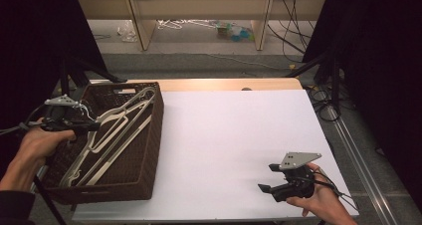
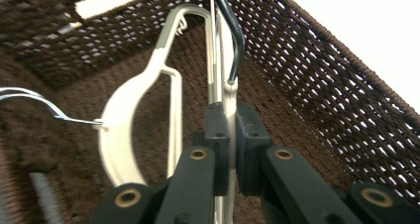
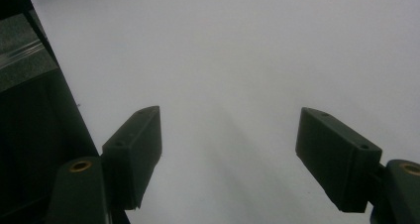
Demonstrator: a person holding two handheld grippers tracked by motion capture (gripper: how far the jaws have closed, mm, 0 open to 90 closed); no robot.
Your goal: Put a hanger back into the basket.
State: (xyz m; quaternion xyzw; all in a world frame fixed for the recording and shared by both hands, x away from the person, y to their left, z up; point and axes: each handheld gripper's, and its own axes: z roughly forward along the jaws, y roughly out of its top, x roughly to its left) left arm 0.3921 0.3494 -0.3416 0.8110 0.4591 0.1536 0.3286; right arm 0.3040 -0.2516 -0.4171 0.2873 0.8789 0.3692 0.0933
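Several pale hangers [image 1: 117,130] lie in the brown wicker basket [image 1: 149,150] at the worktop's [image 1: 229,150] left edge — the left hand-held gripper [image 1: 87,125] reaches in, jaws pinched tight on one hanger's [image 2: 229,92] cream bar. Far right, the right hand-held gripper [image 1: 268,177] hovers near the white surface — jaws wide apart, holding nothing.

The cream plastic hanger [image 2: 225,92] pinched in the left gripper [image 2: 230,135] runs off the bottom edge; the dark woven basket's [image 2: 317,80] near corner at seven o'clock is blurred.
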